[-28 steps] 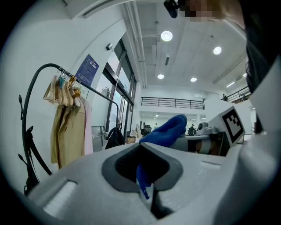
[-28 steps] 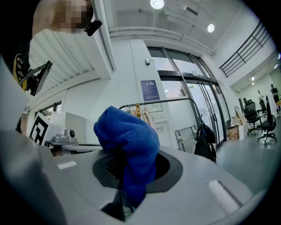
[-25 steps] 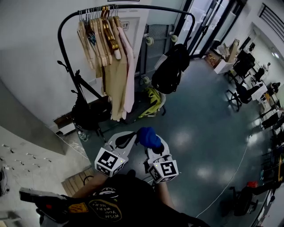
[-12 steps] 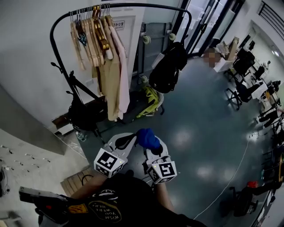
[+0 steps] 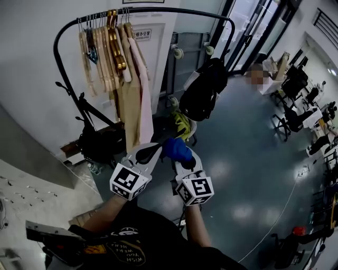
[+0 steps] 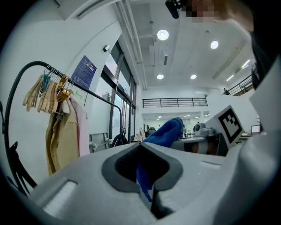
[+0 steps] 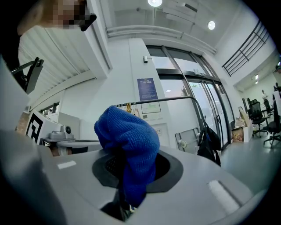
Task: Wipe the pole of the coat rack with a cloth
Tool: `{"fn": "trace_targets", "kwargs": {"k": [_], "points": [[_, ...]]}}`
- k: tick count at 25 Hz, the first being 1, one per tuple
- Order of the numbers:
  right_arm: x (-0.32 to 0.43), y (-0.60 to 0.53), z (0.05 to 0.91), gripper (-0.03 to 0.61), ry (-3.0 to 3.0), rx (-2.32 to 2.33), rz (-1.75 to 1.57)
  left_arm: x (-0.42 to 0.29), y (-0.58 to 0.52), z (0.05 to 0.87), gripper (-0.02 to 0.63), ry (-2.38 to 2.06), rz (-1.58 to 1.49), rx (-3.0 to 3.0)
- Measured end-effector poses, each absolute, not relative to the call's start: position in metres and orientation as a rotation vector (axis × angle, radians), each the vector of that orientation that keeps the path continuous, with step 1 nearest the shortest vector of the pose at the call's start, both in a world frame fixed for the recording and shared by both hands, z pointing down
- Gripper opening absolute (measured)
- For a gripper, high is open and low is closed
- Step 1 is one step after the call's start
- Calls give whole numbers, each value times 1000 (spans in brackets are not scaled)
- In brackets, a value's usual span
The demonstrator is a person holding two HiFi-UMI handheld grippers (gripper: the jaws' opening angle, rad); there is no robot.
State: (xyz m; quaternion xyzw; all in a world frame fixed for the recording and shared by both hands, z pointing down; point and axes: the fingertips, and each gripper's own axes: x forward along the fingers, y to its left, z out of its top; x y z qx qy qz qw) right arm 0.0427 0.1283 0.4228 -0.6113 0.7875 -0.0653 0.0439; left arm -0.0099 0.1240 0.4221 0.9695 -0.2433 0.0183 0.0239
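Both clamp blue cloth [image 5: 176,149]: L gripper [image 5: 157,151], R gripper [image 5: 183,160] | cloth bunched, pts fwd | rack pole [image 5: 158,9] horiz.

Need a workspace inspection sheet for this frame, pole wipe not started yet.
Surface: glossy grey floor.
Job's things: arched coat rack pole, untouched; blue cloth bunched between both tongs.
Clutter: hangers and garments on the pole; black bag hanging near its right end.
Grippers: left tongs shut on a cloth corner; right tongs shut on the cloth's bulk.
Cables: thin white cable on the floor, right.
Surroundings: glass doors, office chairs.
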Motion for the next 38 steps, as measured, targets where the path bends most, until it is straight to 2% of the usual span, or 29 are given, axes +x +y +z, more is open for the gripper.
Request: {"fn": "trace_targets", "kwargs": {"k": [6, 12, 17, 26, 32, 38], "points": [[42, -1, 386, 83, 2428, -1814, -50, -6, 8, 393, 0, -811, -3, 3067], [57, -158, 293, 83, 2364, -1816, 221, -12, -69, 362, 0, -795, -48, 3110], [39, -264, 220, 83, 2377, -1731, 377, 2, -93, 367, 0, -754, -131, 3141], [-31, -353, 175, 83, 2453, -1566, 299, 34, -99, 374, 0, -645, -62, 3194], [26, -367, 173, 81, 2452, -1567, 226, 87, -81, 363, 0, -464, -62, 3247], [142, -383, 158, 81, 2320, -1744, 275, 158, -108, 354, 0, -529, -103, 3229]]}}
